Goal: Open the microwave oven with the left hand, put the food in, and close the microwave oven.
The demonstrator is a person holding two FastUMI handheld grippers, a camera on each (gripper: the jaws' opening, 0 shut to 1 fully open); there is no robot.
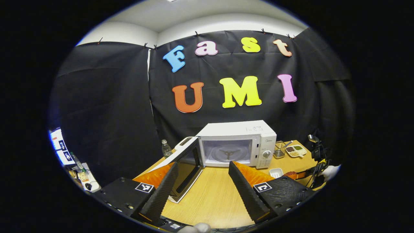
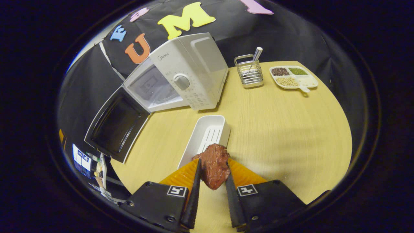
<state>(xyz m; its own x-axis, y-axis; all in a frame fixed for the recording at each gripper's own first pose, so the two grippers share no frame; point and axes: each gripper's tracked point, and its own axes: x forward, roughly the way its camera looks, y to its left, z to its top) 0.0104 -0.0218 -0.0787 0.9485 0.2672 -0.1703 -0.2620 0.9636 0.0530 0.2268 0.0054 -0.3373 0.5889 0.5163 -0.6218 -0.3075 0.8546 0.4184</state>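
Right claw (image 2: pixel 212 174) clamped on my piece of meat (image 2: pixel 214 165) above the white tray (image 2: pixel 207 136), left claw (image 1: pixel 203 174) spread apart over the wooden surface (image 1: pixel 213 194), facing the microwave (image 1: pixel 237 144), its door (image 1: pixel 186 168) swung open.

I found the white microwave oven (image 1: pixel 237 142) standing on the wooden table, its door (image 1: pixel 186 165) swung fully open to the left — glass turntable bare inside. The food (image 2: pixel 214 165) — a reddish-brown meat piece — hung above a white tray (image 2: pixel 207 134), pinched between the right gripper's (image 2: pixel 212 176) fingers.
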